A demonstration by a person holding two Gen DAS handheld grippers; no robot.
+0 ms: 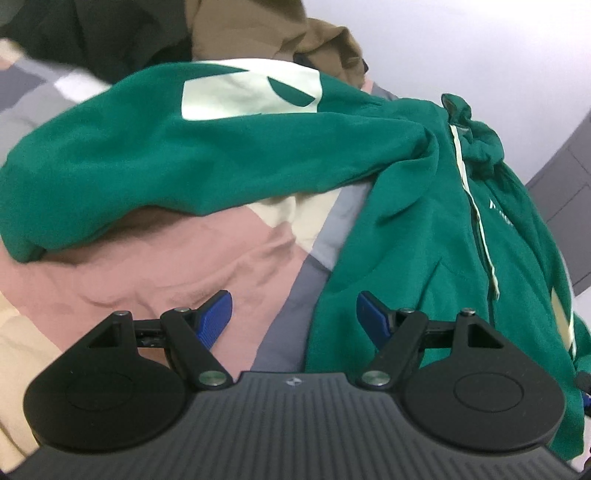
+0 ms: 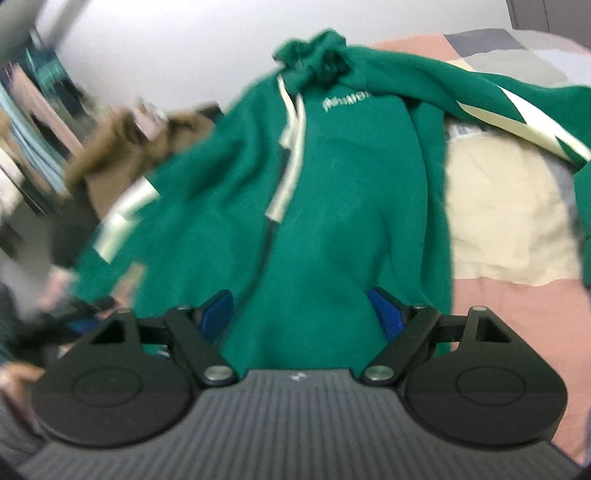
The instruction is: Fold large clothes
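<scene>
Your left tongs (image 1: pixel 294 314) were released, their two blue ribbed pads spread wide with nothing between them, hovering over the bed cover (image 1: pixel 184 258) just beside the hem of the green hoodie (image 1: pixel 399 258). Your right tongs (image 2: pixel 303 314) were likewise released, both blue pads apart above the hoodie's lower front, gripping nothing; whether the pads brushed the cloth you could not tell through the blur.

The one green hoodie (image 2: pixel 343 206) lay face up on the bed, soft fleece, its hood bunched at the far end, two pale drawcords (image 2: pixel 288 166) trailing down the chest and small pale lettering too smeared to read. One sleeve (image 1: pixel 184 155) was thrown across the patchwork cover, showing a large pale patch; the other sleeve, with pale stripes, hung over the bed's edge and was partly cut off.

The cover was a wrinkled patchwork of pink, cream and grey blocks. Beyond it sat a brown garment (image 1: pixel 258 33) and a dark one (image 1: pixel 92 33), both half out of frame. The right view's left edge was a smear of hanging clothes.
</scene>
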